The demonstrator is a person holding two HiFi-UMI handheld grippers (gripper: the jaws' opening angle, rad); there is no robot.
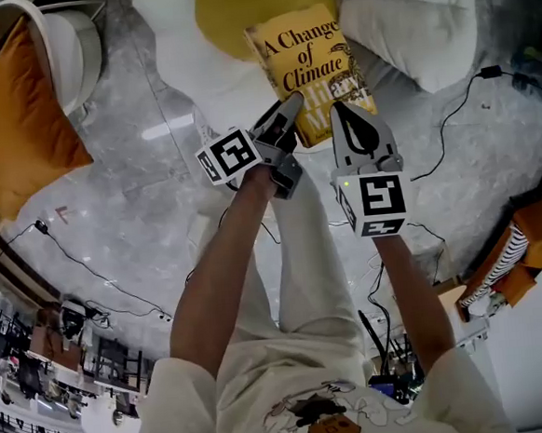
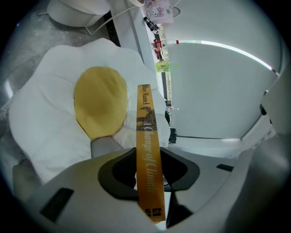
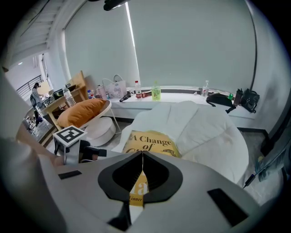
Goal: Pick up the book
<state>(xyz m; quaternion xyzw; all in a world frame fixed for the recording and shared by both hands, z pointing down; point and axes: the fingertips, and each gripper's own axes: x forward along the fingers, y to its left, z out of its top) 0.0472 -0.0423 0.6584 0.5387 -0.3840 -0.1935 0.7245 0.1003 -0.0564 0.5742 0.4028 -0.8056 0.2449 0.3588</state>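
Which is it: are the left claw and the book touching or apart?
Touching. The left gripper view shows the left claw shut on the book, pads pressing both covers.

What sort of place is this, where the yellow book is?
Probably a lounge or reading corner in a home or studio: a big white floor cushion, a round chair with an orange cushion, and a windowsill lined with bottles and bags under a drawn roller blind.
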